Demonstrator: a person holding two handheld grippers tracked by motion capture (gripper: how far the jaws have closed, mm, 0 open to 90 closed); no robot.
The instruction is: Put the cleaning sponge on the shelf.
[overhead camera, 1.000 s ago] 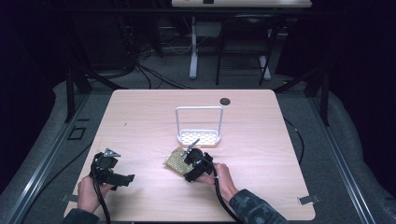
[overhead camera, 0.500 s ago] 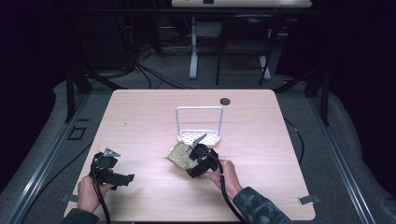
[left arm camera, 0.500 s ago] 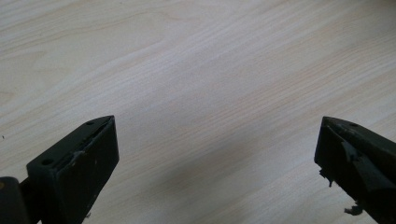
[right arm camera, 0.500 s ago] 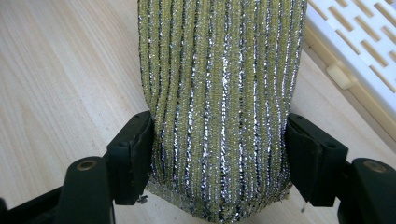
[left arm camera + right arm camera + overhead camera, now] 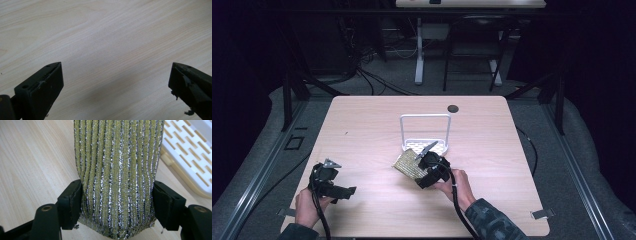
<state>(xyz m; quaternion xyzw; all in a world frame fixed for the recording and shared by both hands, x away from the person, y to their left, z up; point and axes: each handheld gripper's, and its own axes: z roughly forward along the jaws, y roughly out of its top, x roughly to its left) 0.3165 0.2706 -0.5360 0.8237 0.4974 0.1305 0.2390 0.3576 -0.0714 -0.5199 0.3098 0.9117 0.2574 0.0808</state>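
A yellow-and-silver striped scouring sponge [image 5: 117, 177] is pinched between the jaws of my right gripper [image 5: 117, 203], which is shut on it by its two long sides. In the high view the sponge [image 5: 408, 164] is tilted up off the table just in front of the white rack [image 5: 426, 146], with the right gripper [image 5: 424, 172] behind its near end. My left gripper [image 5: 343, 192] rests low over the table's front left, jaws wide open. Bare wood lies between the left gripper's [image 5: 116, 85] jaws.
The white slotted rack base [image 5: 192, 155] lies close to the sponge's far right side, and its tall wire frame [image 5: 425, 117] stands upright at mid-table. A small dark round spot [image 5: 453, 108] is near the table's back edge.
The right gripper has lifted the sponge's near end and moved slightly right, toward the rack. The left gripper has stayed put.
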